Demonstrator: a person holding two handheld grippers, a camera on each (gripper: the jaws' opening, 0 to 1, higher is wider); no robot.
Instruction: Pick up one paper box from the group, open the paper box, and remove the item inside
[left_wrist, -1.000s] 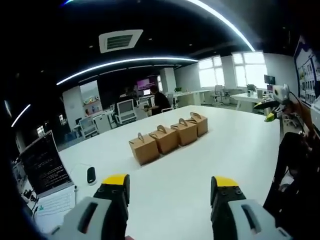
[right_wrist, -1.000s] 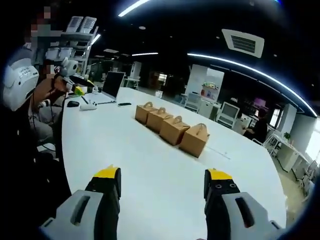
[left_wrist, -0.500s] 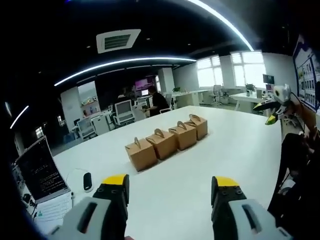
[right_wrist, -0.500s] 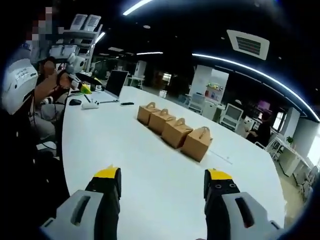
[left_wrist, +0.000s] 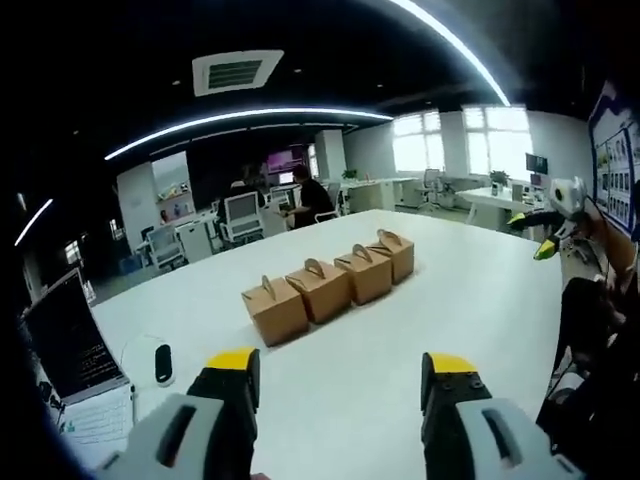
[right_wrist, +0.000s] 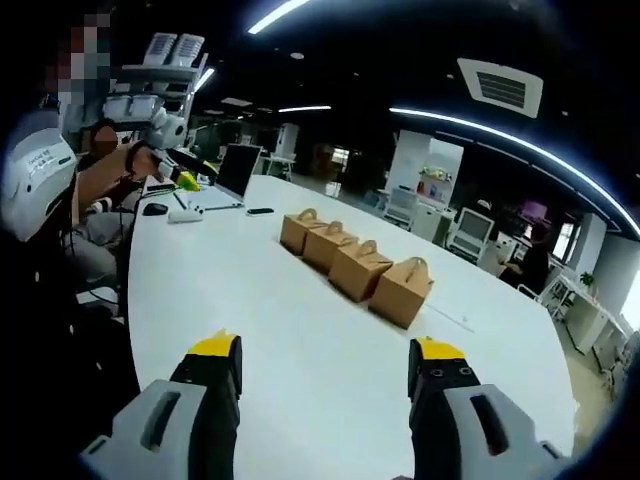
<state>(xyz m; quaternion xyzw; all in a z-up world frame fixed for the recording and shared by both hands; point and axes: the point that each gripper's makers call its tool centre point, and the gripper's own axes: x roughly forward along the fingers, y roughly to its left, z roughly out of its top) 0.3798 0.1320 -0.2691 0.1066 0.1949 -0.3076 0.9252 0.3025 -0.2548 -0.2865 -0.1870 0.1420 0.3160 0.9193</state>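
Several brown paper boxes with handles stand in a row on a white table (left_wrist: 480, 290); the nearest in the left gripper view is box (left_wrist: 274, 308), the farthest box (left_wrist: 395, 253). In the right gripper view the same row runs from box (right_wrist: 402, 289) to box (right_wrist: 299, 229). My left gripper (left_wrist: 338, 370) is open above the table's near part, well short of the boxes, jaws empty. My right gripper (right_wrist: 323, 355) is also open and empty, apart from the row. The other gripper shows far right (left_wrist: 552, 215) and far left (right_wrist: 172, 140).
A laptop (left_wrist: 65, 350) and a black mouse (left_wrist: 163, 362) lie on the table's left end; the laptop (right_wrist: 233, 172) also appears far off in the right gripper view. A person's sleeve (right_wrist: 40, 170) is at the left. Office desks and chairs stand behind.
Both cameras shifted slightly; the boxes sit a little further left in the left gripper view and right in the right gripper view. Both grippers stay open.
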